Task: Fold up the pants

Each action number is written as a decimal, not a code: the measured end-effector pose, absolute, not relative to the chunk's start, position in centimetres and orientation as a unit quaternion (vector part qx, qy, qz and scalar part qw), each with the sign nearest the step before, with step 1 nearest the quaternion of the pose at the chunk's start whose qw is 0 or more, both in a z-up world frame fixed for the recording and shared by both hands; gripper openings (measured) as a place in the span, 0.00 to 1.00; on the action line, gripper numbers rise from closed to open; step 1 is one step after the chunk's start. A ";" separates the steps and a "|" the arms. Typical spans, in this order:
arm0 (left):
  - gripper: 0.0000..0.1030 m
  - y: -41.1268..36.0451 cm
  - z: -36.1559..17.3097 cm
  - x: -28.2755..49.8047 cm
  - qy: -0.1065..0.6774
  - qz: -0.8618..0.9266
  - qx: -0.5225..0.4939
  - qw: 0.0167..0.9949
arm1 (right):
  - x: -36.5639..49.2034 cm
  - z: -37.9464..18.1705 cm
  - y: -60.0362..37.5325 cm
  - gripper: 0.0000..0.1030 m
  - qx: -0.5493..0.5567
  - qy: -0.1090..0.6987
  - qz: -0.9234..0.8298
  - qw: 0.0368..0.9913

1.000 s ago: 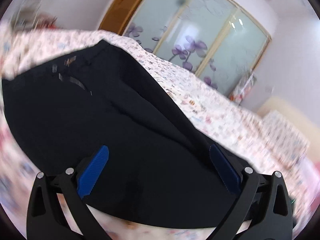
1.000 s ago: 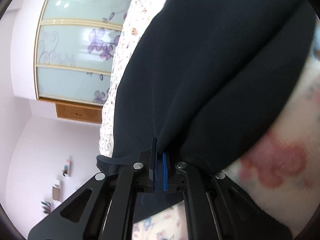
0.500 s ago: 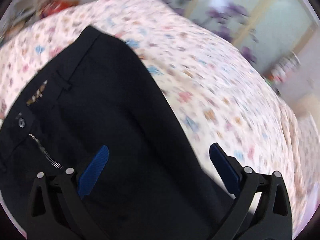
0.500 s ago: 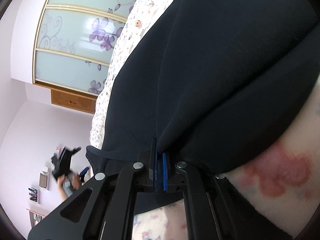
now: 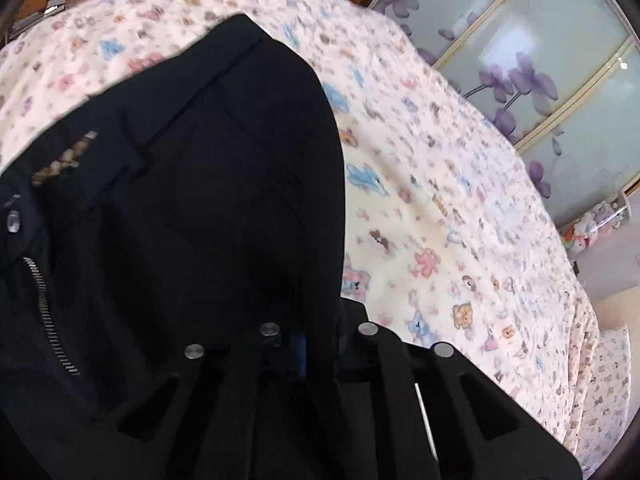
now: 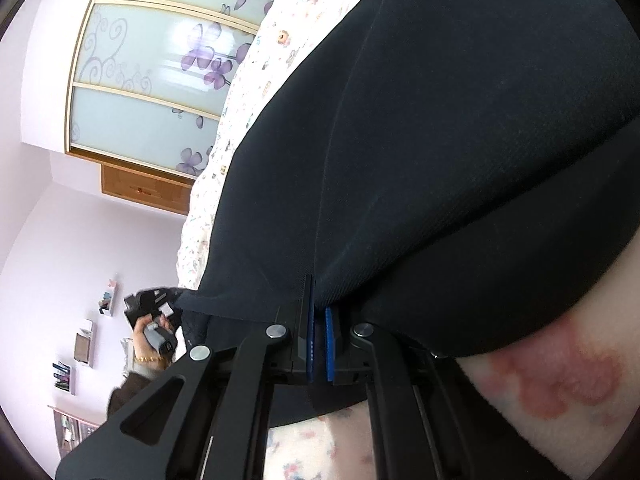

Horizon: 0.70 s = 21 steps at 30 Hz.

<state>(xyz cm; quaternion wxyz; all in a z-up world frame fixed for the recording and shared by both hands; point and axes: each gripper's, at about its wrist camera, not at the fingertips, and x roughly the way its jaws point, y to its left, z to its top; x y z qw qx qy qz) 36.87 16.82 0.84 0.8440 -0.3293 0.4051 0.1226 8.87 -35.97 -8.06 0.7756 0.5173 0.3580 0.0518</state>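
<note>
Spread across a bed covered in a cream sheet (image 5: 440, 208) printed with small pastel bears lie dark navy, almost black pants (image 5: 192, 208). Near the waistband a metal zipper (image 5: 44, 312) and a silver button (image 5: 14, 222) show at the open fly. The left gripper (image 5: 316, 344) is clenched on the cloth's side edge. The right gripper (image 6: 318, 344), blue pads together, pinches a raised fold of the same fabric. Frosted wardrobe doors (image 6: 160, 68) with purple flowers stand behind the bed.

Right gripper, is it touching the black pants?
Touching. The right wrist view shows the right gripper with its blue pads closed on a fold of the black pants.
</note>
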 end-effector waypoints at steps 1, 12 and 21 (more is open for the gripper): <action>0.07 17.0 1.4 36.0 0.396 0.121 -0.327 0.849 | 8.8 -8.0 -36.3 0.04 0.519 0.357 0.054 0.775; 0.07 21.0 5.8 18.8 0.309 0.087 -0.335 0.886 | 8.0 -7.4 -38.0 0.04 0.525 0.330 0.054 0.783; 0.08 22.4 -1.2 9.8 0.338 0.138 -0.354 0.861 | 6.8 -7.6 -39.5 0.04 0.543 0.317 0.045 0.777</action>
